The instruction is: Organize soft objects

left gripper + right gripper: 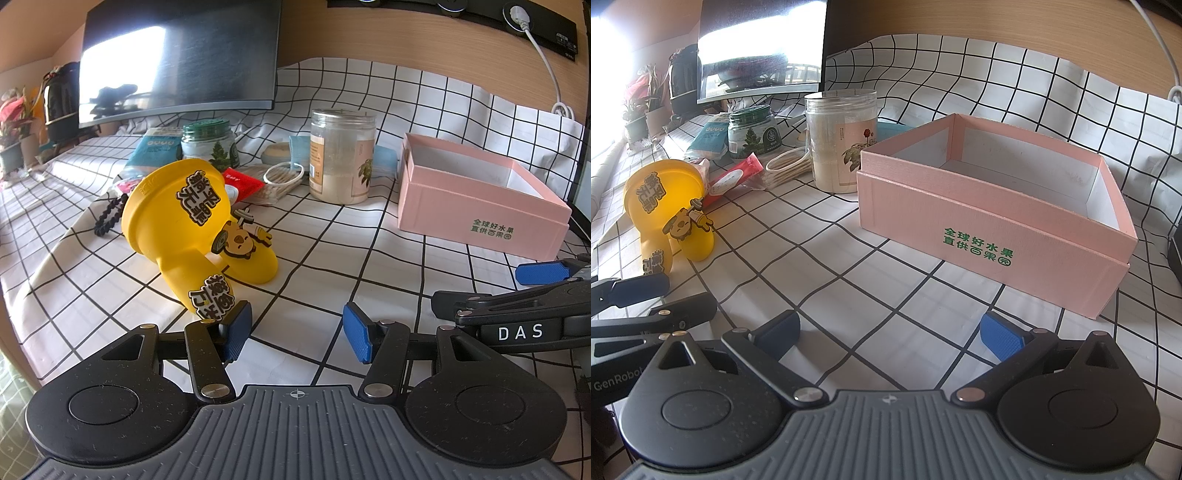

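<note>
A soft yellow cup-shaped toy (192, 225) with sticker labels lies on its side on the checked tablecloth; it also shows at the left of the right wrist view (668, 214). My left gripper (295, 332) is open and empty, its left finger just beside the toy's near end. An open, empty pink box (476, 199) stands to the right. My right gripper (890, 332) is open and empty above the cloth, just in front of the pink box (990, 229). The right gripper's finger (543, 273) shows at the right edge of the left wrist view.
Behind the toy stand a clear jar of powder (341, 155), a green-lidded jar (208, 142), cotton swabs (277, 182), a red packet (240, 182), blue packets (155, 147) and a black bead bracelet (109, 218). A dark monitor (177, 55) stands at the back.
</note>
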